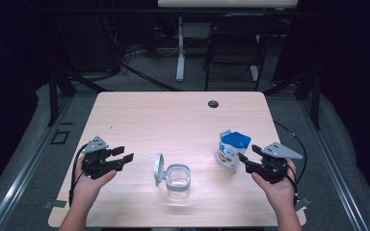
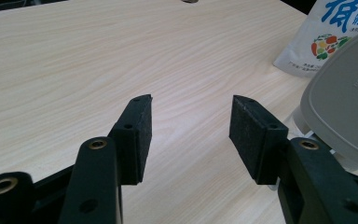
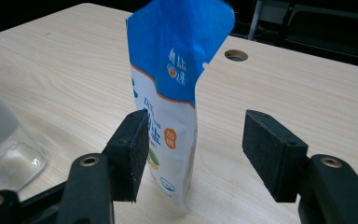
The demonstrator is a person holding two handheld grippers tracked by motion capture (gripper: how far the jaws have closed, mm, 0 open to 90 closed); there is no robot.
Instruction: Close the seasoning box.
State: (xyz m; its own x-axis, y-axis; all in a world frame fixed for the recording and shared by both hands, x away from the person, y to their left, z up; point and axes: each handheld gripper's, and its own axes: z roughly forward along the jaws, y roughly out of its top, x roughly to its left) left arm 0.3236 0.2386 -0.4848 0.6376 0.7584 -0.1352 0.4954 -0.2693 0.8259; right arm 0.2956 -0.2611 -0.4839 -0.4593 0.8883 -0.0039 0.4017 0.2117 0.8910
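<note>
The right gripper (image 3: 193, 154) stands open, its jaws flanking the blue-and-white pouch (image 3: 172, 93) without pressing it. The pouch stands upright, long axis vertical, near the table's (image 1: 173, 115) right edge, bearing Chinese characters too small to read. The left gripper (image 2: 191, 137) gapes open over bare wood.

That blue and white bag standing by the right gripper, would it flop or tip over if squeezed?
Probably. The bag looks like thin soft film, so it would likely crumple between the pads. It stands tall on a narrow base, so a nudge may tip it.
</note>
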